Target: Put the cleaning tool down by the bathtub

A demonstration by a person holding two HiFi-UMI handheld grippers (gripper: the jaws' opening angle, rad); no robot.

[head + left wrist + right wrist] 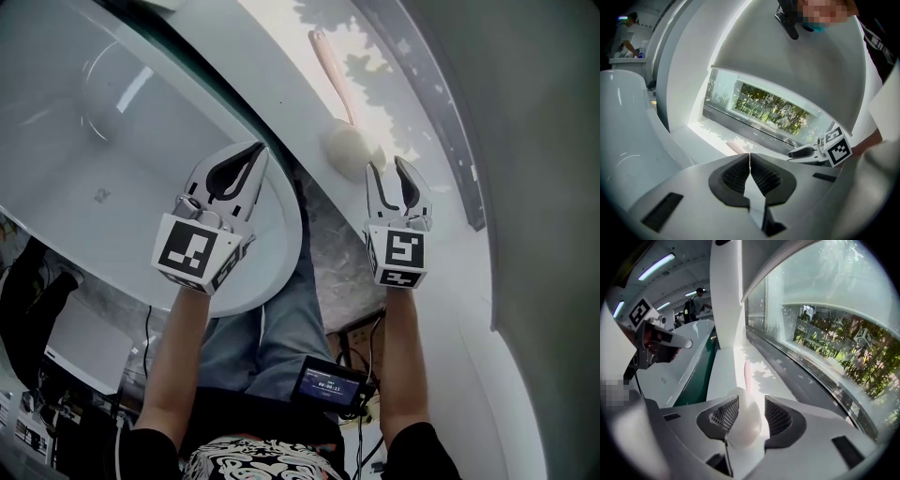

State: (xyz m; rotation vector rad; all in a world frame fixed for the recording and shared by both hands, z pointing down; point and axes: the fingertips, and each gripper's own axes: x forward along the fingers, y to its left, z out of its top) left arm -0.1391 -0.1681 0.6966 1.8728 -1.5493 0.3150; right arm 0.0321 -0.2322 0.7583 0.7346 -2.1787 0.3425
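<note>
The cleaning tool (349,145) lies along the white ledge (281,75) right of the bathtub (112,187), pink handle pointing far, round white head near, at the mouth of the right gripper's (387,169) parted jaws, while the left gripper (251,150) hangs closed and empty over the tub rim

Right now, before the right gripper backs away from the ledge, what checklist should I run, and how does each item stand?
1. Cleaning tool lies on the ledge beside the bathtub: ok.
2. Its handle runs along the ledge, not over the edge: ok.
3. Right gripper jaws apart: ok, with the tool's white head in the gap in the right gripper view.
4. Jaws free of the white head: cannot tell; it sits close against one pad.
5. Left gripper shut and empty, over the bathtub rim and away from the tool: ok.
</note>
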